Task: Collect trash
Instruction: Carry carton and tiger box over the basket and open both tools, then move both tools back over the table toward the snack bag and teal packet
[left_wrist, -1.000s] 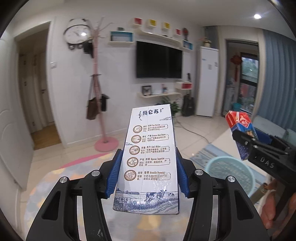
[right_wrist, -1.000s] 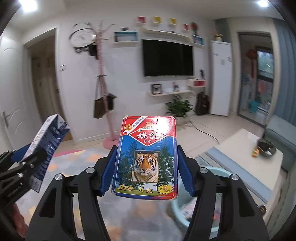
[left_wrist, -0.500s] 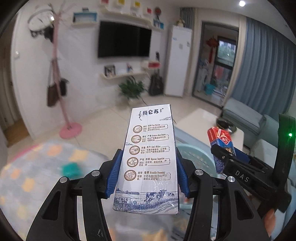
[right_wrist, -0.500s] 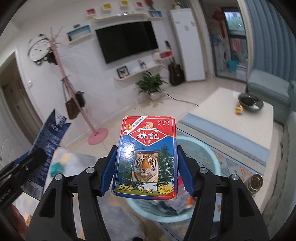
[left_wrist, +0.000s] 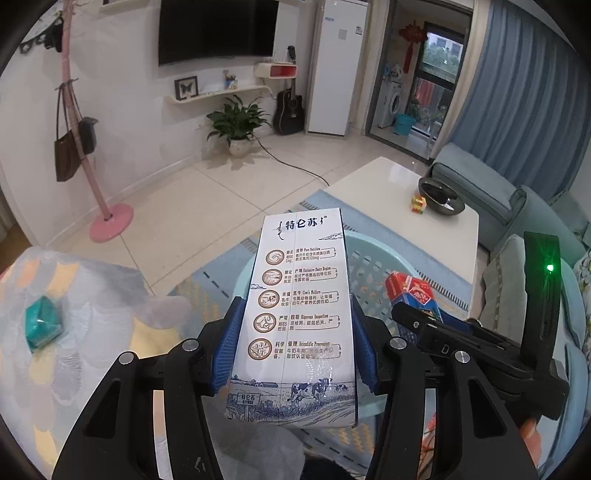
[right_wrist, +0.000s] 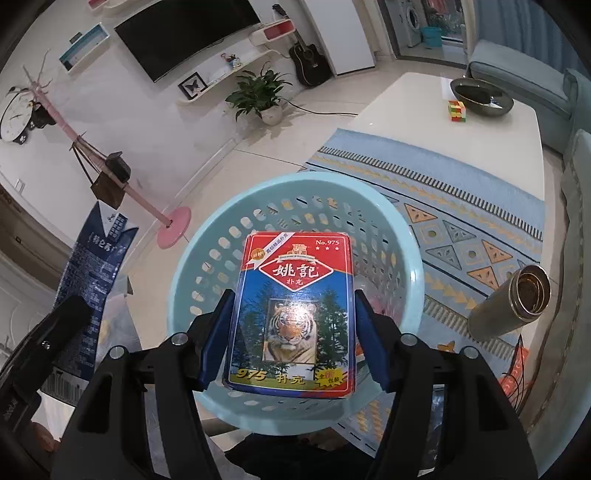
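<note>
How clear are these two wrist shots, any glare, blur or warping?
Left wrist: milk carton sharp, glare patch low on its plastic wrap, walls bowed by fisheye. Right wrist: card box crisp, soft sheen on the tiger, basket rim curved, corners black.

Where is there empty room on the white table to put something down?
The white table is bare over its whole near and middle stretch, from the rug-side edge up toward the far end. It is crowded only at the far end, where the dark bowl sits with the colourful cube beside it.

A home living room: wall-mounted television (left_wrist: 218, 31), sofa (left_wrist: 480, 192), coffee table (left_wrist: 388, 195), rug (right_wrist: 461, 206), houseplant (left_wrist: 236, 122).
</note>
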